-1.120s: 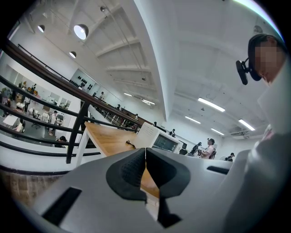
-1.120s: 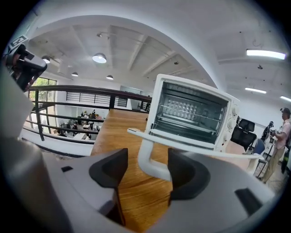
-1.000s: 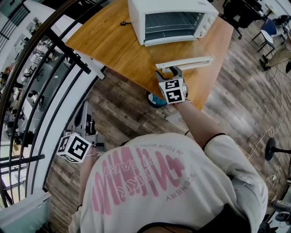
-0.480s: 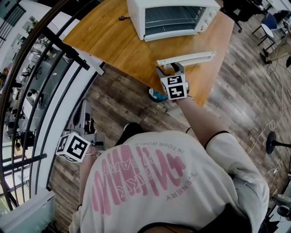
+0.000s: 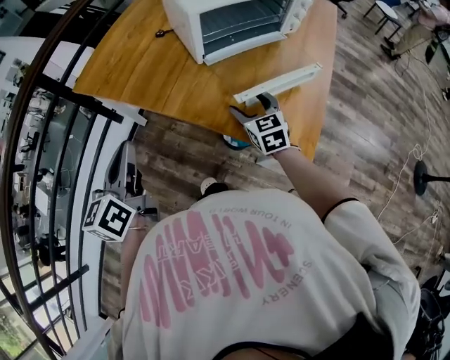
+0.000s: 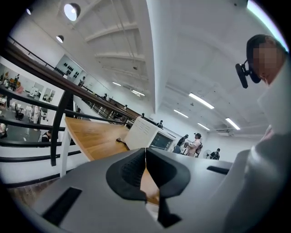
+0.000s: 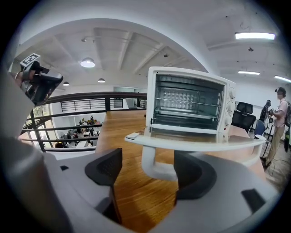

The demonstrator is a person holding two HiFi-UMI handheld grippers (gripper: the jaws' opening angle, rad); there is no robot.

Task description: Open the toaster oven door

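The white toaster oven (image 5: 225, 21) stands on the wooden table (image 5: 162, 70) with its door (image 5: 278, 83) folded down flat toward me. In the right gripper view the oven (image 7: 188, 102) shows its wire racks, and the door (image 7: 195, 142) spans the frame. Its curved handle (image 7: 154, 166) hangs between the jaws of my right gripper (image 7: 148, 170), which are opening; there is a clear gap on the left side. My left gripper (image 6: 145, 157) is shut on nothing, held low beside the person's left hip, away from the table.
A dark railing (image 5: 63, 105) curves along the table's left side. A small black plug (image 5: 160, 33) lies on the table left of the oven. A blue object (image 5: 235, 143) sits on the floor below the table edge. Office chairs and people stand far off.
The right gripper's jaws have spread apart around the door handle. The door stays lowered. The head view has swung so the oven now sits further left.
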